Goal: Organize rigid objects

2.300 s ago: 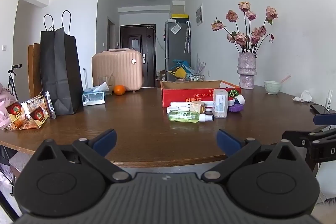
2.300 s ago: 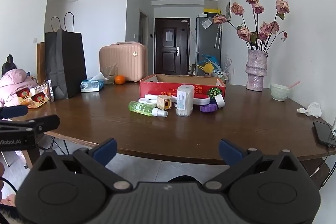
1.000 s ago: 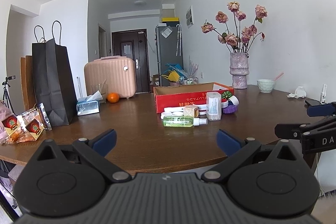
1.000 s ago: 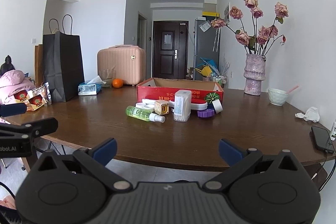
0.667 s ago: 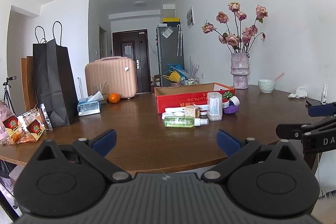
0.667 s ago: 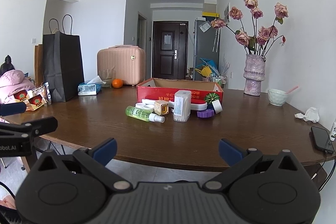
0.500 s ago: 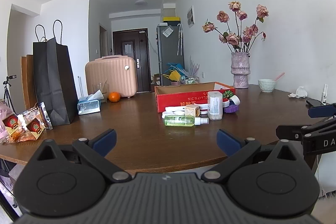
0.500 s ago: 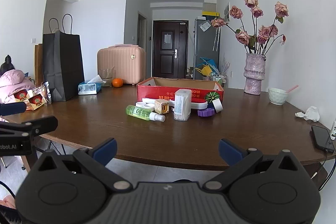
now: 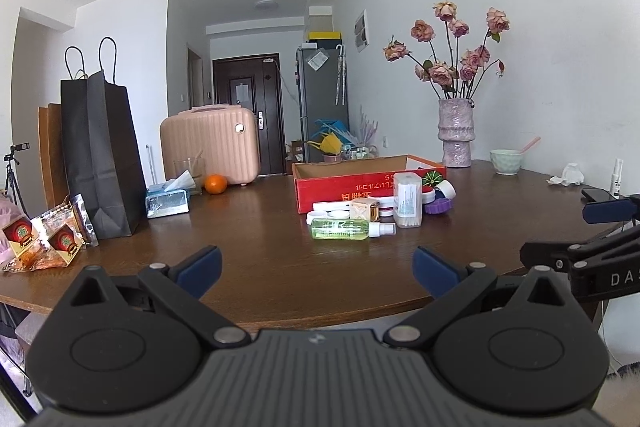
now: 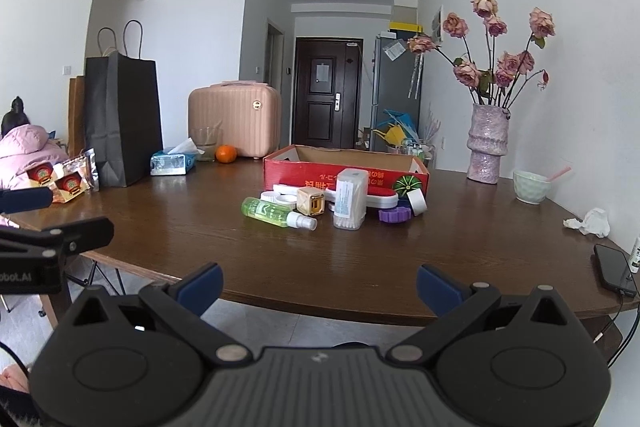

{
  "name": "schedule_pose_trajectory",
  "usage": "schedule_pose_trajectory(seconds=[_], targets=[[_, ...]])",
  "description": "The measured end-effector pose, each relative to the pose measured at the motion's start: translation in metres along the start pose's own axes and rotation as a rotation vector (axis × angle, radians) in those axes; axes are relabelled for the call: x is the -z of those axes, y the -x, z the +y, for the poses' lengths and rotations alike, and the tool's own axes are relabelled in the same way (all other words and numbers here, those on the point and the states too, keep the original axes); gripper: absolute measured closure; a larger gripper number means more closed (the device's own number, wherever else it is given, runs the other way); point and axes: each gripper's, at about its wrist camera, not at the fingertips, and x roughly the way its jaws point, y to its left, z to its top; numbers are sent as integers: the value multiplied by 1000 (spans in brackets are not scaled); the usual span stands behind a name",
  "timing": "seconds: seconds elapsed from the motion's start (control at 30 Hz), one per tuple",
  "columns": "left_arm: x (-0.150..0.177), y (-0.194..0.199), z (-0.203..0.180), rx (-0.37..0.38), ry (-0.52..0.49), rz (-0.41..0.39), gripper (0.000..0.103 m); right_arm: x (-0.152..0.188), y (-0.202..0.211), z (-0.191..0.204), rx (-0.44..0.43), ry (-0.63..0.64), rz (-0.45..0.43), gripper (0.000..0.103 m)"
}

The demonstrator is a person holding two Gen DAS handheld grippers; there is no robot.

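Jaws apart, both grippers point(image 9: 316, 267) point(image 10: 318, 281) near table edge point(image 10: 320, 301).

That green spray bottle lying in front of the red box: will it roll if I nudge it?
Probably. The green spray bottle lies on its side on the bare table and looks round, so it may roll. It looks like smooth plastic, perhaps slippery. Liquid inside may shift.

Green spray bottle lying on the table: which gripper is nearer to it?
Roughly equal. The green spray bottle lies almost straight ahead of the left gripper, ahead and slightly left of the right gripper.
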Motion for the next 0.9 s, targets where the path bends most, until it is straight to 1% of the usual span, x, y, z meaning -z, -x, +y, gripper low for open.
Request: schedule_pose_trajectory(seconds=[0.23, 0.9], targets=[[0, -1, -1, -6, -10, -10, 0, 0, 1, -2, 11, -8, -3, 0], [1, -2, -2, -11, -11, 0, 0, 0, 0, -3, 20, -15, -7, 0]])
